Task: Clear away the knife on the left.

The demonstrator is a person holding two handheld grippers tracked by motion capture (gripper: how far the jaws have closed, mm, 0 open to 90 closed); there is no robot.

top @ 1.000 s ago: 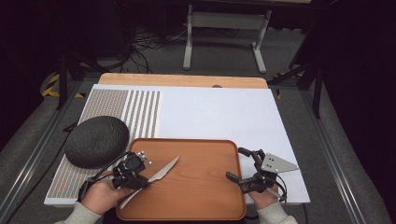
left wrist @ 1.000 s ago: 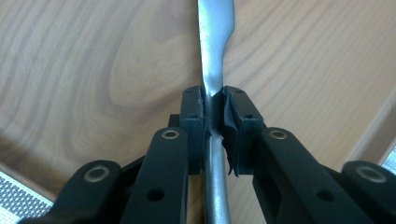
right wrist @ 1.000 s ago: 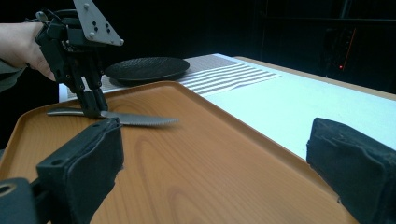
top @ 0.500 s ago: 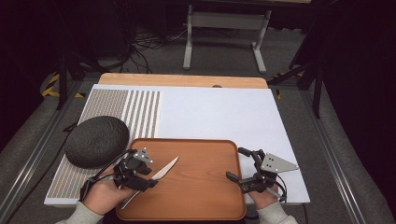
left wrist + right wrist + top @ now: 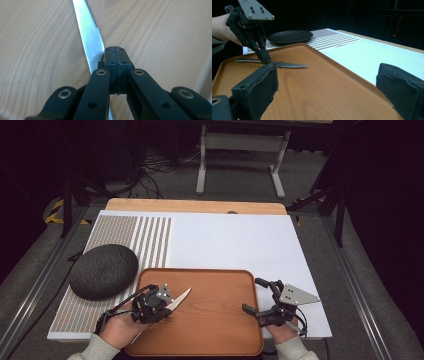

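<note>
Knife (image 5: 179, 300) lay over the tray's (image 5: 215, 280) left part, pinched between the closed fingers of the left gripper (image 5: 159, 306) for lifting. Right gripper (image 5: 259, 296) waited at the right rim, fingers wide open, empty.

The left tongs (image 5: 159, 303) have their jaws pressed together, tips pointing forward and to the right, tilted down. The hand (image 5: 120, 329) behind them grips from below, forearm running back toward the person. Well apart to the right, the right tongs (image 5: 260, 296) stand wide open, jaws aimed left toward the other pair; their hand (image 5: 281, 330) seems to sit low, though it is mostly hidden.
</note>
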